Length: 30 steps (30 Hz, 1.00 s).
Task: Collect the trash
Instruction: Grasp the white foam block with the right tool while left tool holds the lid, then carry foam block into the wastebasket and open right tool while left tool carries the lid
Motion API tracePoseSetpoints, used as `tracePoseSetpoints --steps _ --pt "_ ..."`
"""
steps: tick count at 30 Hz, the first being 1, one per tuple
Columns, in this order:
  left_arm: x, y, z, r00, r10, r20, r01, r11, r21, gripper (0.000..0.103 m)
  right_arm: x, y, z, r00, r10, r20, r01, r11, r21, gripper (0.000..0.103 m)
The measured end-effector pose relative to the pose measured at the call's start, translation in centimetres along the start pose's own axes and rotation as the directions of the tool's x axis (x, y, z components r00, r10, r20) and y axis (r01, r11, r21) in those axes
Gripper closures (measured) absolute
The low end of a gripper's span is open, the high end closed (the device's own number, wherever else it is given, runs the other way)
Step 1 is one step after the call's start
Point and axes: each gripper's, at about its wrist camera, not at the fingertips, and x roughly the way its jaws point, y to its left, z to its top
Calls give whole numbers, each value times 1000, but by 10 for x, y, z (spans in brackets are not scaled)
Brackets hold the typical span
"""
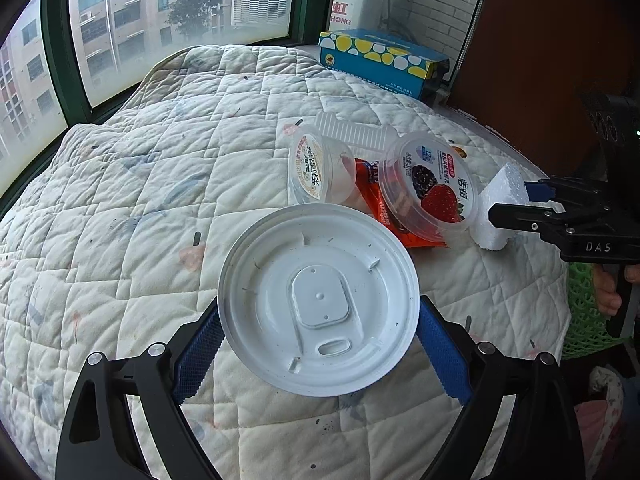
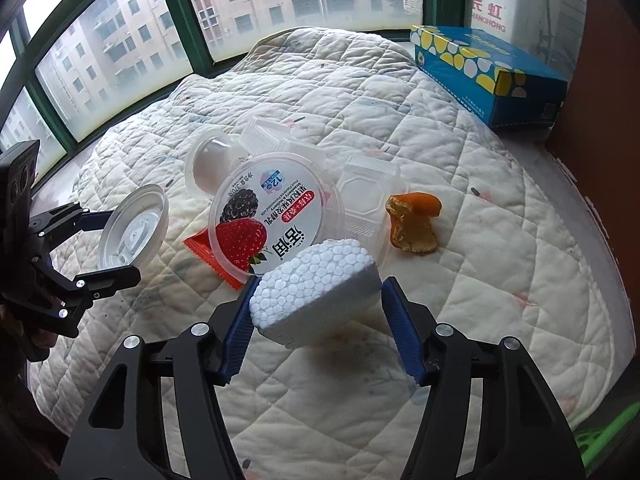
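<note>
A white round plastic lid (image 1: 320,300) sits between the blue pads of my left gripper (image 1: 320,312), which is shut on its rim just above the quilt. The right wrist view shows that left gripper (image 2: 120,244) and the lid (image 2: 134,228) at the far left. My right gripper (image 2: 320,284) is shut on a white foam block (image 2: 316,292), with a pad against each side. The left wrist view has the foam block (image 1: 500,204) and the right gripper (image 1: 512,200) at the right. A berry yogurt tub (image 2: 276,216) lies tilted just beyond the foam.
A second clear cup (image 1: 316,172), an orange wrapper (image 2: 204,252), clear plastic trays (image 2: 368,196) and an orange peel (image 2: 414,220) lie on the white quilt (image 2: 500,280). A blue tissue box (image 2: 488,68) stands by the window. A green mesh basket (image 1: 584,308) is off the quilt's right edge.
</note>
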Motion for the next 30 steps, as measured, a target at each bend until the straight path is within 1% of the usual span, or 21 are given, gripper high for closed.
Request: tracePoseSetpoints --steps 3,8,15,20,26,30 --pt "-11 -5 -1 1000 -7 18 7 1000 -8 15 -16 3 -5 1000 6 24 -7 1000 28 42" --pt "-33 -18 -4 999 -4 52 4 1000 5 15 -45 9 -15 998 14 57 -18 998 63 42" --pt "-59 -36 -10 996 -5 85 4 1000 7 15 -86 15 -33 995 6 102 -18 993 114 41" --pt "-73 -53 -14 994 -15 104 13 1000 17 15 -112 15 -46 992 -22 127 3 990 144 41" --pt "-83 -74 -18 993 -35 113 32 999 26 15 -139 9 -64 987 -45 154 16 982 186 41" --pt "-89 -89 -19 992 -48 120 43 998 42 15 -156 3 -77 984 -74 165 39 977 208 41"
